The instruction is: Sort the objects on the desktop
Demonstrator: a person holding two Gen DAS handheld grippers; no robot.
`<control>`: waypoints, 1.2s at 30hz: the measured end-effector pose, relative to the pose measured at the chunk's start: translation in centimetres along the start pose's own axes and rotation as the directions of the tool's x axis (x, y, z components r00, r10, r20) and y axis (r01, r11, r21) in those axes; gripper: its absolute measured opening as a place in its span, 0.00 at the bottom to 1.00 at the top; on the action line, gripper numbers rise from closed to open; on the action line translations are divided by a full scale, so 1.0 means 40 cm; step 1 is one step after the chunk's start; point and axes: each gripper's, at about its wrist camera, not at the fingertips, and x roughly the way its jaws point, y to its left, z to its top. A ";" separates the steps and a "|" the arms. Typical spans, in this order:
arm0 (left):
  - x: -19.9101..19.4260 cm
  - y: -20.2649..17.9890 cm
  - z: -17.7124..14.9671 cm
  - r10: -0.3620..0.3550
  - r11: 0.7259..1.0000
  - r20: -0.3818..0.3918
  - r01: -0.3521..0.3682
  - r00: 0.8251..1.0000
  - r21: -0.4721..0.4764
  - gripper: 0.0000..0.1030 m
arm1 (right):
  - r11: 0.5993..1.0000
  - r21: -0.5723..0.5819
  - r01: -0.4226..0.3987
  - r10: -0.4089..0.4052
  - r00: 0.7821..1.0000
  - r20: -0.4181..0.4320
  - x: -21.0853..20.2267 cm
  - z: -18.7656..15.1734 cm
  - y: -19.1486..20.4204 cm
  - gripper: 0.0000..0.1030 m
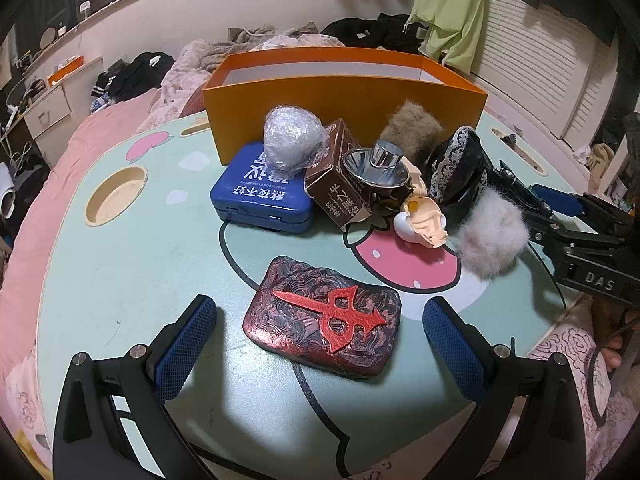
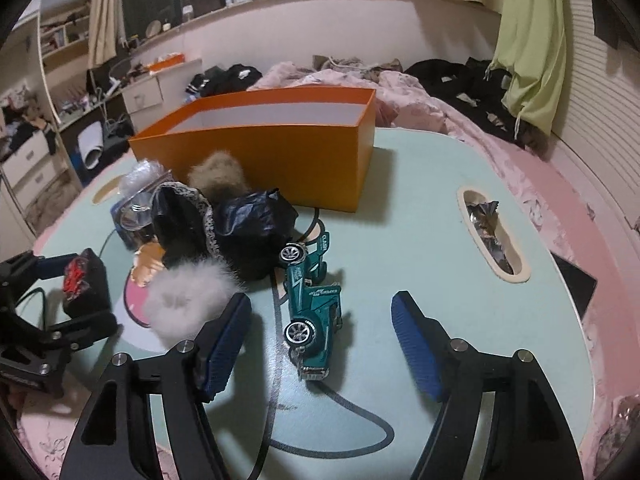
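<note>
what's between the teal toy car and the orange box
In the right wrist view, only bare table separates teal toy car and orange box.

A pale green lap table (image 1: 120, 272) with a cartoon strawberry print sits on a pink bedspread (image 1: 100, 128). Between the left fingers (image 1: 188, 332) lies a red and black tile (image 1: 322, 316). Beyond them stand a blue case (image 1: 256, 204), a brown carton (image 1: 340, 184) and an orange box (image 1: 344, 96), with a white pompom (image 1: 494, 236) off to their right. Between the right fingers (image 2: 224, 340) a green toy car (image 2: 312, 308) lies on its side, and a black bag (image 2: 256, 220) sits just past it.
</note>
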 end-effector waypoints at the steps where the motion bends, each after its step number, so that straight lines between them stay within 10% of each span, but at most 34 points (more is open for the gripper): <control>1: -0.002 0.000 0.000 -0.004 1.000 0.003 0.004 1.000 -0.001 0.97 | 1.000 -0.006 0.004 -0.004 1.000 -0.003 0.004 0.001 0.001 0.71; 5: -0.022 -0.003 -0.003 -0.021 1.000 0.046 0.021 0.999 0.006 0.64 | 0.999 -0.037 0.004 -0.003 1.000 0.014 0.007 0.000 0.014 0.23; 16: -0.078 0.019 0.032 -0.059 0.998 0.121 0.062 0.991 -0.020 0.64 | 0.999 -0.036 -0.007 0.010 0.996 0.084 -0.047 0.026 0.012 0.23; 28: 0.003 0.044 0.358 -0.052 0.997 0.245 0.064 0.968 -0.039 0.65 | 0.995 -0.049 -0.091 0.098 0.982 0.160 0.042 0.328 0.055 0.23; 33: 0.100 0.046 0.351 0.024 0.998 0.119 -0.016 0.993 -0.065 0.65 | 0.997 -0.043 -0.056 0.060 0.993 0.101 0.111 0.319 0.057 0.51; 36: 0.072 0.048 0.318 0.010 0.998 0.169 0.000 0.986 -0.061 0.66 | 0.997 -0.029 -0.067 0.070 0.989 0.133 0.080 0.292 0.051 0.62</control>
